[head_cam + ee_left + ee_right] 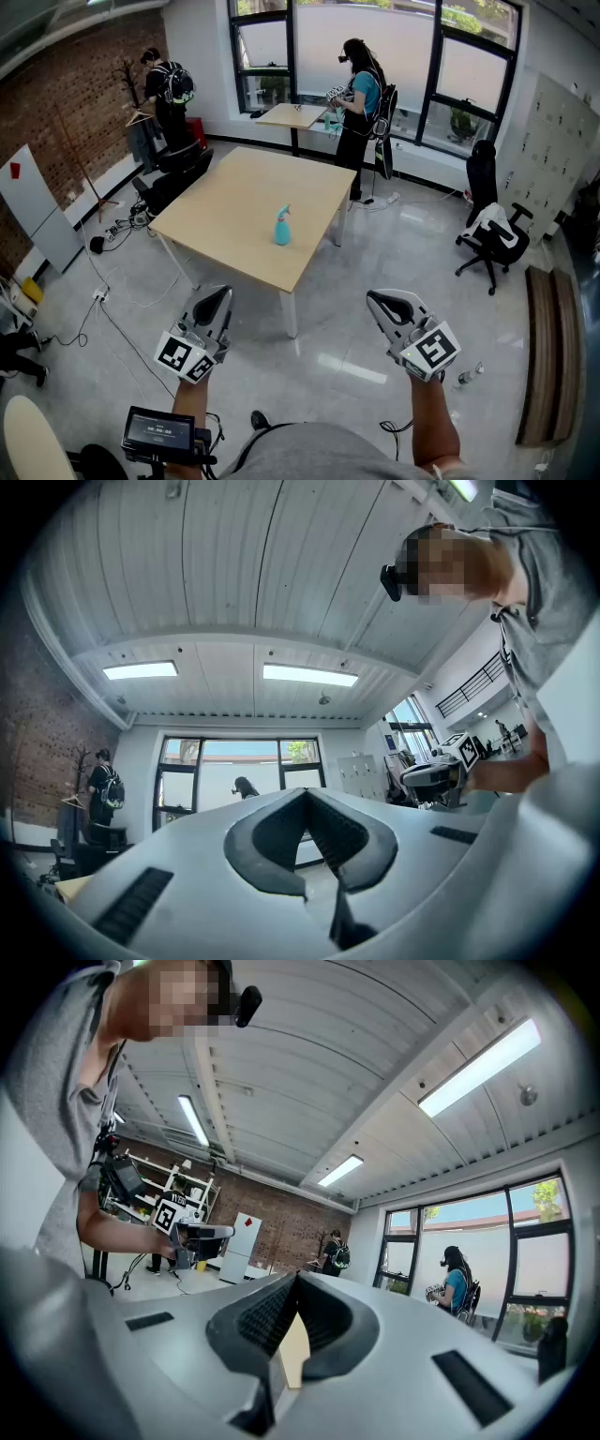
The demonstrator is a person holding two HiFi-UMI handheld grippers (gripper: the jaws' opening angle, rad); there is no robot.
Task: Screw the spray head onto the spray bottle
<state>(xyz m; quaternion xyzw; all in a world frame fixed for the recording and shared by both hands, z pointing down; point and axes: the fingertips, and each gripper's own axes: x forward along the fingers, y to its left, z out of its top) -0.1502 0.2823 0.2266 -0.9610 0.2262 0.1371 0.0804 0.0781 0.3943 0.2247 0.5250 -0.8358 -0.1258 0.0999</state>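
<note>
Teal spray bottle [282, 228] on table [234, 192], well ahead | left gripper [221, 293], right gripper [373, 297]: closed, empty

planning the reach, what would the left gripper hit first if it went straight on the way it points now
Nothing near, it seems: the left gripper tilts upward, so its line likely passes over the table, left of the spray bottle, toward the far windows. Depth is unclear from these views.
</note>
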